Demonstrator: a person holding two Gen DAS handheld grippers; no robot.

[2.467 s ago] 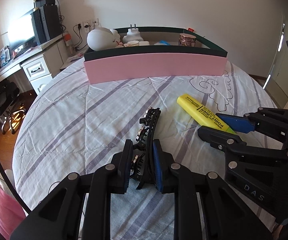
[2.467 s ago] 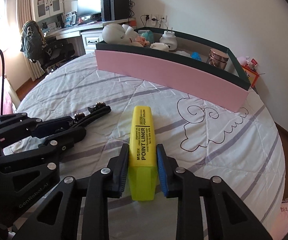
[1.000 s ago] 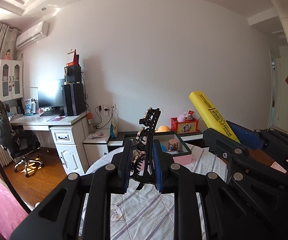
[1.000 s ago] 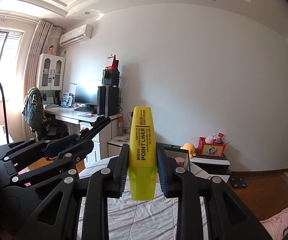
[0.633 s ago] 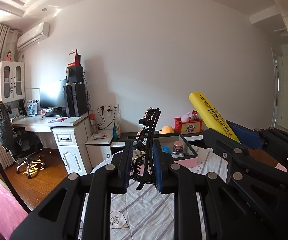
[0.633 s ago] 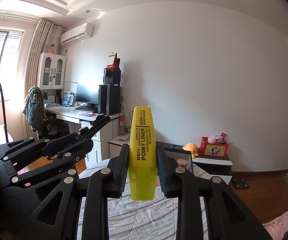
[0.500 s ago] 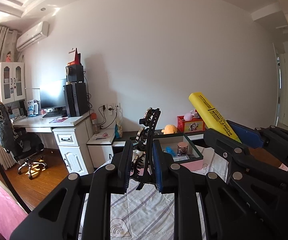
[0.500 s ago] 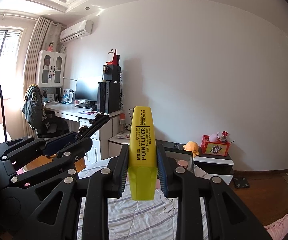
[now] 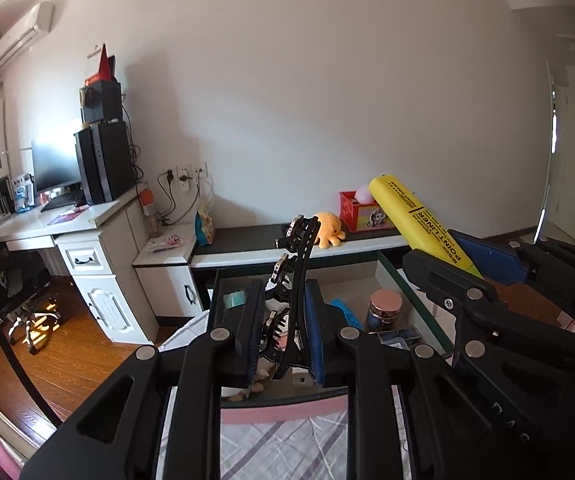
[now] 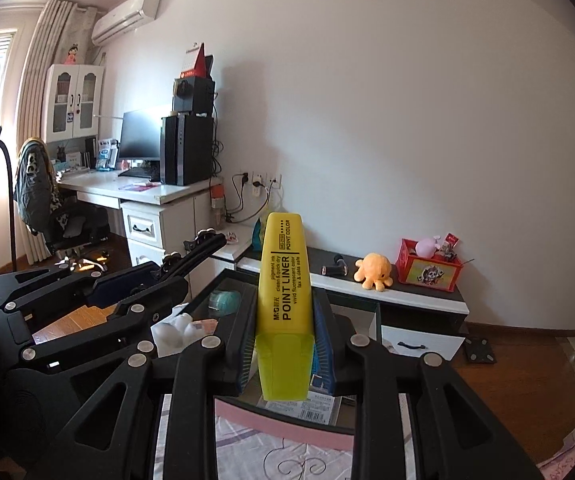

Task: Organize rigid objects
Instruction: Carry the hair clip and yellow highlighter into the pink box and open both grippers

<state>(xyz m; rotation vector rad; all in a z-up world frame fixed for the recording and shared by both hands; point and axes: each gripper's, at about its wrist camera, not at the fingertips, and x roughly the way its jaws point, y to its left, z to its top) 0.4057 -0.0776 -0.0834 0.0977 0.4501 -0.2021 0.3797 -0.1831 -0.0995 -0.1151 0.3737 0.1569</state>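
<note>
Gripping a black hair clip (image 9: 293,280), the left gripper (image 9: 283,334) has its jaws closed on the clip's lower part, the clip standing near upright above the open box (image 9: 403,280). Right gripper (image 10: 285,344) clamped on a yellow highlighter (image 10: 285,292), cap end up, its translucent lower end sticking out below the pads. Both grippers side by side, raised over the box's pink front wall (image 10: 283,428). Box holds a copper-lidded jar (image 9: 385,304), a teal item (image 10: 225,300) and a white figure (image 10: 175,330); other contents too cluttered to tell. Striped bedspread (image 9: 287,452) under the box. Orange plush octopus (image 10: 373,270) and red toy crate (image 10: 431,268) on the low shelf behind.
</note>
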